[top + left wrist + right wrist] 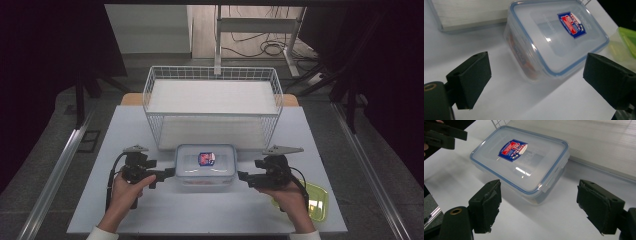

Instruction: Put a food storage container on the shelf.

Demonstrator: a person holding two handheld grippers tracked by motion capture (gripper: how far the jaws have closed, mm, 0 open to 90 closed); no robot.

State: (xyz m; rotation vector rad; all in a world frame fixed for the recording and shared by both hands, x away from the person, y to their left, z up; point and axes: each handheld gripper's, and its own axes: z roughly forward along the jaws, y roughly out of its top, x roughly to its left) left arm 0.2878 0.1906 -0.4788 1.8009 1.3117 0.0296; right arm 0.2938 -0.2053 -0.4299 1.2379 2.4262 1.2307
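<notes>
A clear plastic food box (205,165) with a blue-rimmed lid and a red and blue sticker lies flat on the white table, just in front of the wire basket. It also fills the upper part of the left gripper view (554,37) and the right gripper view (521,161). My left gripper (169,173) points at the box's left end, jaws wide apart (536,85), nothing between them. My right gripper (242,176) faces the box's right end, also open (537,207), a short gap from the box.
A white wire basket (212,107) with a pale board inside stands behind the box. A yellow-green lid or tray (310,197) lies by the right hand near the table's front right corner. The white table (210,210) has free room in front of the box.
</notes>
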